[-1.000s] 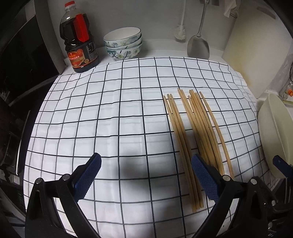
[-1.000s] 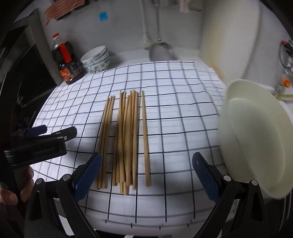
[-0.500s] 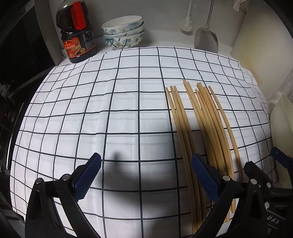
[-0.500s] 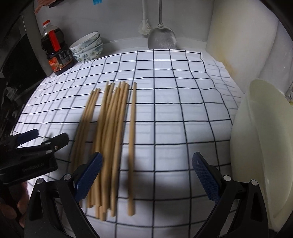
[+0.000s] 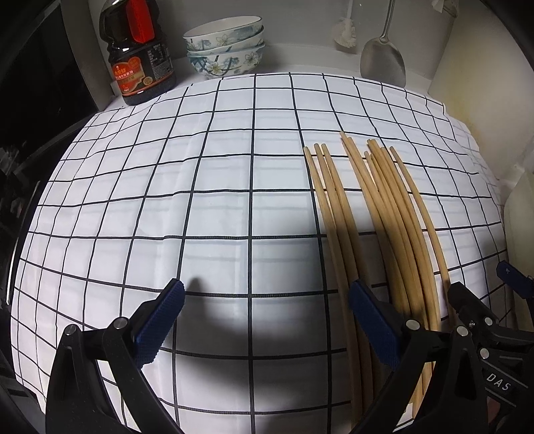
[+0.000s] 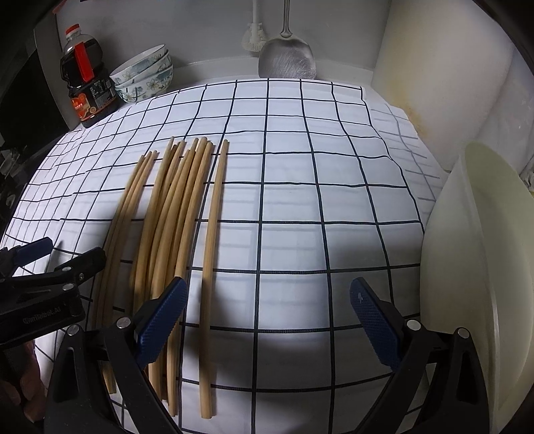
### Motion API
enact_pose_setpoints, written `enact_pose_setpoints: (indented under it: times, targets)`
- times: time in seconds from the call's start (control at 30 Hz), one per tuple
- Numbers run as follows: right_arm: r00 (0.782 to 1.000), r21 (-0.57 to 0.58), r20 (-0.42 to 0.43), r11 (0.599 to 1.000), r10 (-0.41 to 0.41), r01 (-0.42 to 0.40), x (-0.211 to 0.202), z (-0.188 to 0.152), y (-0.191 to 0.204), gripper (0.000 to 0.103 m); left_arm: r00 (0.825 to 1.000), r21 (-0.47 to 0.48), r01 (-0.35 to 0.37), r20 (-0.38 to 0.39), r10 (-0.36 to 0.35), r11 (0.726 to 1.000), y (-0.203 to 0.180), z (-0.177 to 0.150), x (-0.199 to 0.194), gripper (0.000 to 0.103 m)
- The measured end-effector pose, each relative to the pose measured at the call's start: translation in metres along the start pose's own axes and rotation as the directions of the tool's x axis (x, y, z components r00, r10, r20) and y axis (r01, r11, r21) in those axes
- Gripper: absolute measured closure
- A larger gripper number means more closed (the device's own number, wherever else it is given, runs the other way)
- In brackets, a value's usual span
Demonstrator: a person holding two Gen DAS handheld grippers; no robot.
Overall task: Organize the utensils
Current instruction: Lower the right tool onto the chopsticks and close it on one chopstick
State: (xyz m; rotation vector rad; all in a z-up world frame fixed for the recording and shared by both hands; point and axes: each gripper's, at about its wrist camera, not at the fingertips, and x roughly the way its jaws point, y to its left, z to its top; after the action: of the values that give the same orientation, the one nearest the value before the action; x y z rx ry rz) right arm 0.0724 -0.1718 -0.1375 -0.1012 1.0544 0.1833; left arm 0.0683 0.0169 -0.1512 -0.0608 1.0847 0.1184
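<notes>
Several wooden chopsticks (image 5: 373, 213) lie side by side on a white checked cloth (image 5: 200, 200), also in the right wrist view (image 6: 173, 213). One chopstick (image 6: 213, 233) lies a little apart on the right of the bunch. My left gripper (image 5: 265, 313) is open and empty, low over the cloth just left of the chopsticks; its right finger overlaps their near ends. My right gripper (image 6: 267, 310) is open and empty, over the cloth just right of the bunch. The left gripper's fingers (image 6: 66, 267) show at the left of the right wrist view.
A soy sauce bottle (image 5: 140, 56), stacked floral bowls (image 5: 225, 45), a brush (image 5: 345, 31) and a metal spatula (image 5: 383, 63) stand along the back wall. A cream cutting board (image 6: 434, 76) leans at the right. A pale plastic basin (image 6: 474, 267) stands close to the right gripper.
Both grippers have moved forward and lower towards the cloth and the chopsticks. The chopsticks have not moved. Both stay open.
</notes>
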Motion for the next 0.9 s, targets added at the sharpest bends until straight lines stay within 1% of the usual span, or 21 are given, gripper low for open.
enact_pose_setpoints:
  times: [0.13,0.2,0.37,0.43,0.5,0.53,0.57,0.6,0.63,0.67,0.7,0.73,0.77,0.8,0.83,0.87,0.9]
  targets:
    - [1.0,-0.005,-0.005,1.0,-0.01,0.01,0.002,0.0,0.0,0.009,1.0,0.007,-0.002,-0.008,0.002,1.0,-0.002,-0.001,0.001,0.006]
    - [1.0,-0.009,-0.005,1.0,-0.017,0.017,0.003,0.0,0.001,0.009,1.0,0.017,-0.016,-0.021,0.016,1.0,-0.003,-0.003,0.003,0.006]
    - [0.999,-0.025,-0.005,0.999,-0.037,0.037,0.006,0.0,0.004,0.009,1.0,0.005,-0.021,-0.015,0.021,1.0,-0.002,-0.002,0.003,0.006]
    - [0.999,-0.034,-0.002,0.999,-0.042,0.042,0.007,0.0,0.006,0.01,1.0,0.008,-0.027,-0.01,0.027,1.0,-0.002,0.0,0.003,0.007]
    - [0.999,-0.042,0.012,0.999,-0.032,0.032,0.007,0.0,0.008,0.017,1.0,0.016,-0.018,0.005,0.018,1.0,-0.004,0.0,0.001,0.016]
    - [0.999,-0.047,0.018,0.998,-0.028,0.029,0.007,0.001,0.01,0.019,1.0,0.022,-0.012,0.013,0.012,1.0,-0.007,0.0,0.0,0.023]
    - [0.999,-0.053,0.024,0.998,-0.023,0.024,0.007,0.001,0.011,0.022,1.0,0.028,-0.008,0.019,0.007,1.0,-0.009,0.0,-0.001,0.029]
    - [1.0,-0.057,0.027,0.998,-0.014,0.015,0.007,0.001,0.011,0.027,1.0,0.034,0.001,0.023,-0.002,0.999,-0.011,0.0,-0.002,0.033]
    - [1.0,-0.059,0.027,0.998,-0.002,0.004,0.007,0.002,0.012,0.031,1.0,0.037,0.013,0.024,-0.014,0.999,-0.013,-0.001,-0.003,0.042]
    - [1.0,-0.061,0.026,0.998,0.015,-0.013,0.007,0.003,0.014,0.039,0.999,0.042,0.026,0.025,-0.027,0.999,-0.014,-0.001,-0.004,0.048]
    - [0.999,-0.067,0.026,0.997,0.028,-0.026,0.007,0.003,0.016,0.047,0.999,0.05,0.03,0.027,-0.031,0.998,-0.016,-0.001,-0.004,0.051]
    - [0.999,-0.077,0.028,0.996,0.036,-0.033,0.006,0.002,0.019,0.051,0.999,0.06,0.036,0.027,-0.038,0.998,-0.018,-0.001,-0.005,0.058]
    - [0.999,-0.089,0.029,0.995,0.043,-0.04,0.005,0.002,0.021,0.058,0.999,0.065,0.041,0.028,-0.043,0.997,-0.02,-0.002,-0.006,0.066]
    - [0.998,-0.103,0.029,0.993,0.053,-0.049,0.005,0.002,0.024,0.066,0.998,0.07,0.046,0.027,-0.048,0.996,-0.021,-0.001,-0.006,0.07]
    - [0.998,-0.114,0.03,0.992,0.056,-0.052,0.004,0.001,0.026,0.069,0.998,0.073,0.05,0.027,-0.052,0.996,-0.021,-0.001,-0.006,0.079]
    - [0.998,-0.125,0.029,0.99,0.064,-0.06,0.004,0.001,0.028,0.076,0.998,0.075,0.054,0.027,-0.056,0.996,-0.022,-0.002,-0.007,0.087]
    - [0.997,-0.131,0.027,0.989,0.067,-0.063,0.004,0.002,0.03,0.086,0.998,0.076,0.058,0.025,-0.061,0.995,-0.022,-0.002,-0.007,0.091]
